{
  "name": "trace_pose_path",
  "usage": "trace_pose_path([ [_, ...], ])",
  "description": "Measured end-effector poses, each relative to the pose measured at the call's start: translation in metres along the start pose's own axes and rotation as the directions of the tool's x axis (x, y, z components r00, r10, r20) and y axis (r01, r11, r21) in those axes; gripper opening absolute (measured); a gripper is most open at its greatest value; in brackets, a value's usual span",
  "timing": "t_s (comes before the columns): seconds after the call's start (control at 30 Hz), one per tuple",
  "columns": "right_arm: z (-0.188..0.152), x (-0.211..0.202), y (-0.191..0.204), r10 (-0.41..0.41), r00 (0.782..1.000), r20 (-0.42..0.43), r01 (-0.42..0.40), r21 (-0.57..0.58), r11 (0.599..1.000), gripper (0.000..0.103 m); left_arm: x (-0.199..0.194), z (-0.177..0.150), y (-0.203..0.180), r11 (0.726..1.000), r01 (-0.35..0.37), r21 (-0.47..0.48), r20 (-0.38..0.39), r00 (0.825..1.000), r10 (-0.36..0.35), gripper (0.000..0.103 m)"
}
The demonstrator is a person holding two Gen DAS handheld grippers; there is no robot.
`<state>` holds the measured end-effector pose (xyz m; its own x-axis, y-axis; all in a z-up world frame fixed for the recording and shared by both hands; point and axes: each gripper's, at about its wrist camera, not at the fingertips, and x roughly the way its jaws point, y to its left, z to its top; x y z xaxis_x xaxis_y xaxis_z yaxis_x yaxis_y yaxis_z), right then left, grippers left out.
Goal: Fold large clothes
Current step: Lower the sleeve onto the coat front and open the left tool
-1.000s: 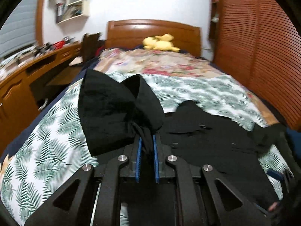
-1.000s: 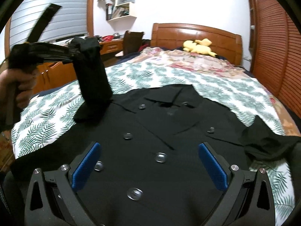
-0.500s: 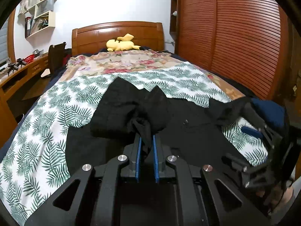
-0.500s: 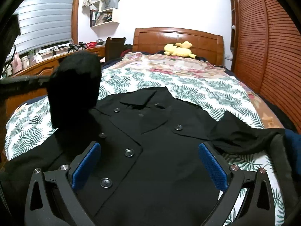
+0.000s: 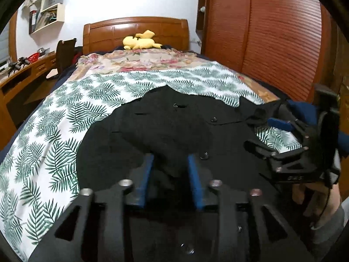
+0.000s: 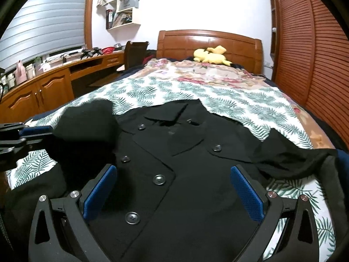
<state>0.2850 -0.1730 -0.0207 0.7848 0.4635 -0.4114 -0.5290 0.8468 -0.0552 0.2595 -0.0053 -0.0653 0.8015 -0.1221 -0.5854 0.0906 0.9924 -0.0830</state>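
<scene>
Since a second ago the left gripper point(image 5: 170, 172) has carried the black sleeve point(image 5: 165, 135) in from the left and laid it over the chest of the black coat point(image 6: 174, 174); then its blue pads were pinched tight on the cloth, while now its jaws are opening, with the end of the sleeve still lying loose between them and no longer pressed. In the right wrist view the sleeve, which stood up as a tall lump a second ago, now slumps low at the coat's left shoulder beside the left gripper point(image 6: 32, 131). The right gripper point(image 6: 172, 194) has hardly shifted: it hovers over the coat's buttoned front with its jaws spread wide and nothing held.

The coat lies face up across the near part of the bed point(image 6: 250, 107), on the palm-leaf sheet, collar toward the far headboard point(image 6: 209, 41). Its other sleeve point(image 6: 290, 159) sprawls crumpled to the right, near the bed's edge. A yellow plush toy point(image 6: 209, 56) sits far off by the headboard. A wooden table point(image 6: 50, 83) with clutter runs along the left wall, and slatted wardrobe doors point(image 5: 272, 32) close in on the right. A person's hand point(image 5: 314, 198) grips the right gripper's handle at the right edge of the left wrist view.
</scene>
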Motion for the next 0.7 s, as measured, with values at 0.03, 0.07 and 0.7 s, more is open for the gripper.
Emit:
trace_pose_path([
  [0.03, 0.0, 0.002, 0.001, 0.004, 1.0, -0.004, -0.004, -0.004, 1.0, 0.103, -0.003, -0.002, 0.002, 1.0, -0.003, -0.007, 0.009, 1.0, 0.003, 0.051],
  [0.07, -0.001, 0.003, 0.002, 0.015, 1.0, -0.009, -0.015, -0.007, 1.0, 0.103, -0.004, -0.004, 0.004, 1.0, -0.009, -0.014, 0.011, 1.0, 0.009, 0.061],
  [0.7, -0.015, 0.031, -0.005, 0.145, 0.973, -0.179, -0.158, -0.062, 0.985, 0.103, -0.023, -0.037, 0.071, 0.987, -0.126, -0.102, -0.003, 0.992, 0.126, 0.078],
])
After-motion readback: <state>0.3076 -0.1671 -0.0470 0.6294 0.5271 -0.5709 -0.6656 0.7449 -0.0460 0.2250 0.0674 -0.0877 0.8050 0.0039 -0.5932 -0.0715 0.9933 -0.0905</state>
